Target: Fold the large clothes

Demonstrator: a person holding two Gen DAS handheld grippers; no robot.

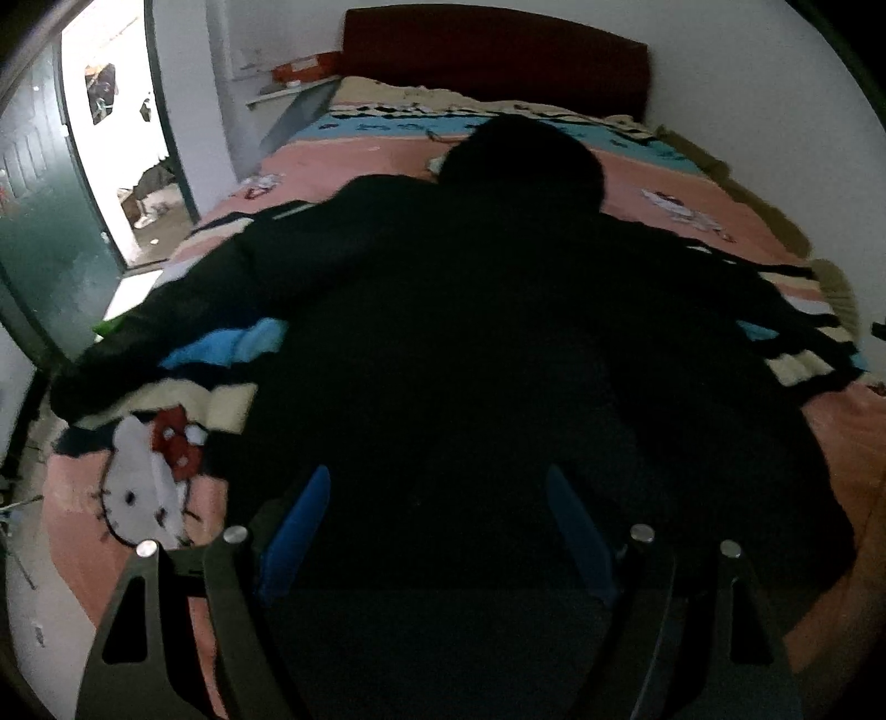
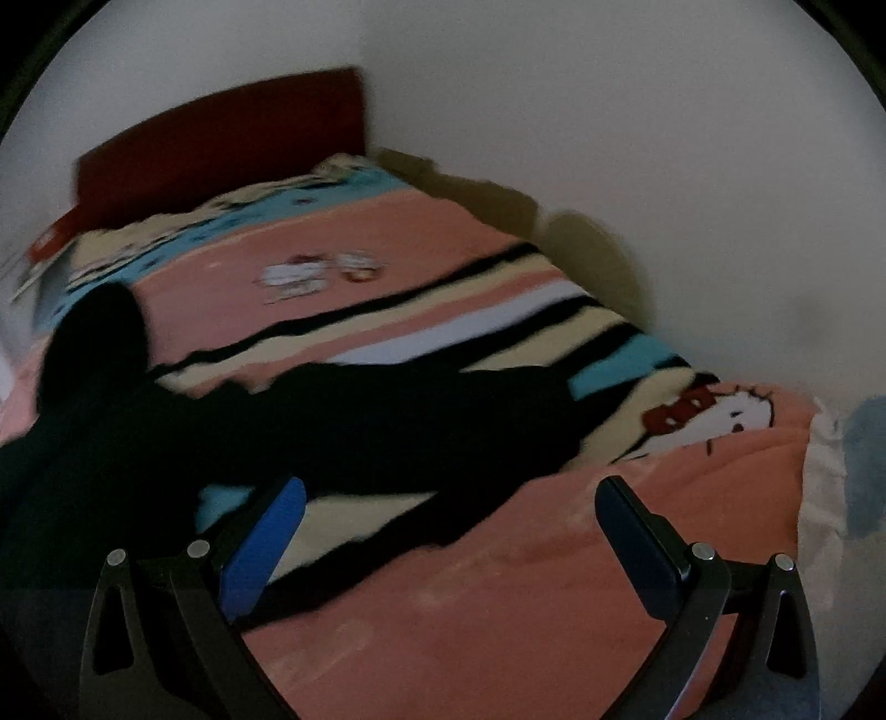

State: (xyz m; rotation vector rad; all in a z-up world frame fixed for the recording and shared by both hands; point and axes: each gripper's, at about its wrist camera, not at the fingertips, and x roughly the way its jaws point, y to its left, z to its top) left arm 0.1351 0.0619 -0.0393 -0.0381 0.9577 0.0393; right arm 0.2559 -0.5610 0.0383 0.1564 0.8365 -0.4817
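Note:
A large black hooded garment (image 1: pixel 454 310) lies spread flat on the bed, hood toward the headboard, sleeves stretched out to both sides. My left gripper (image 1: pixel 437 487) is open and empty, held just above the garment's near hem. In the right wrist view the garment (image 2: pixel 310 415) shows with one sleeve running right across the blanket. My right gripper (image 2: pixel 451 498) is open and empty, hovering over the blanket near the sleeve's lower edge, not touching it.
The bed carries a pink, blue and cream striped cartoon-cat blanket (image 1: pixel 138 487) (image 2: pixel 498 609). A dark red headboard (image 1: pixel 498 50) stands at the far end. An open green door (image 1: pixel 50 221) is at left. A white wall (image 2: pixel 664 166) runs along the bed's right side.

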